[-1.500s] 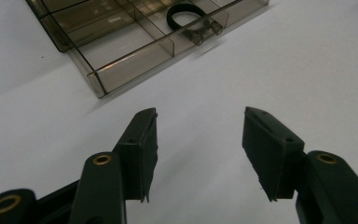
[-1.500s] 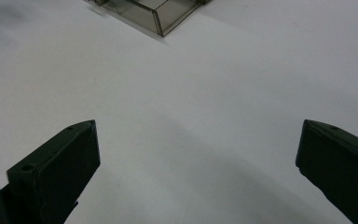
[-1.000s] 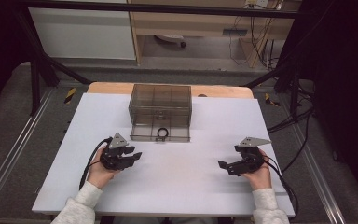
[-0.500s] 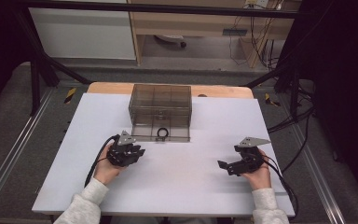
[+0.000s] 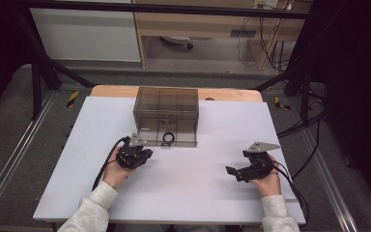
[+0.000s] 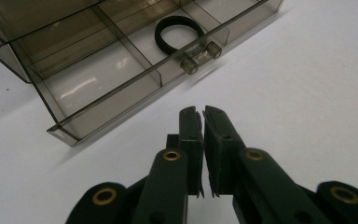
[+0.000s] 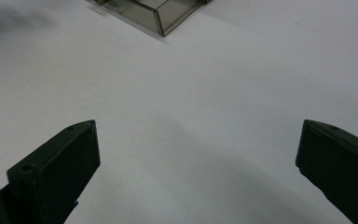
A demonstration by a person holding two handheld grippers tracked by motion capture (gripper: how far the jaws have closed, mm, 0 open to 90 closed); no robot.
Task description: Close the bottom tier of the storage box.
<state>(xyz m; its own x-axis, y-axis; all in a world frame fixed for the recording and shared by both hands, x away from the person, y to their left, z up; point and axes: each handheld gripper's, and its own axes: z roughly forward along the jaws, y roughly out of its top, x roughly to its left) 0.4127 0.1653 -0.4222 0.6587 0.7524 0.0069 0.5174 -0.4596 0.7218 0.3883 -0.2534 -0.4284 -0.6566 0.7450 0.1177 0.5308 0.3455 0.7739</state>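
Left gripper [image 6: 203,112] clenched empty, jaws just closing, aimed at drawer knob [image 6: 200,57] at 12 o'clock to push drawer [image 6: 102,86] holding hair tie [image 6: 179,35]; right gripper [image 5: 236,171] released, idle.

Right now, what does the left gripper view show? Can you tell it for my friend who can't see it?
The left gripper, jaws shut with nothing between them, points at a smoky clear drawer pulled out on a white table. A black ring lies in one compartment, just behind the drawer's clear handle.
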